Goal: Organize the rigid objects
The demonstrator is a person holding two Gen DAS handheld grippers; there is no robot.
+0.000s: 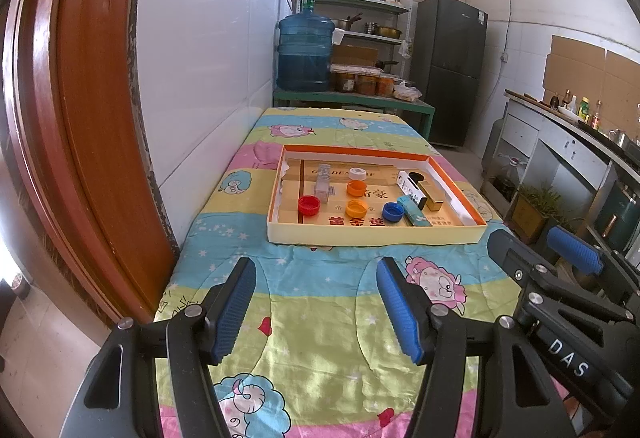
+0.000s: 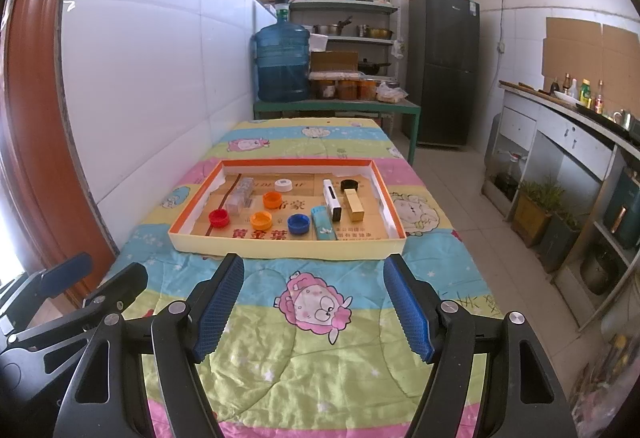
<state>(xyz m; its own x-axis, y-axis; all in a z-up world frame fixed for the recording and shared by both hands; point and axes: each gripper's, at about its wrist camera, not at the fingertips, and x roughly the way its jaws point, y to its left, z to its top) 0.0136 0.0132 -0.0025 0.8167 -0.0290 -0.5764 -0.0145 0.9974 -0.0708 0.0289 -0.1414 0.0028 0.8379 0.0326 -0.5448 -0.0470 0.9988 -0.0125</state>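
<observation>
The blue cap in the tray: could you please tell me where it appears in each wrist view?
Left wrist: blue cap sits right of centre, near the tray's front wall, left of the teal box.
Right wrist: blue cap sits just left of centre, again by the front wall, left of the teal box.
Shared landmark: the water jug behind the table.

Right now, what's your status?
Left gripper and right gripper open, empty, short of the tray. Caps and small boxes lie inside. Nothing in the way.
</observation>
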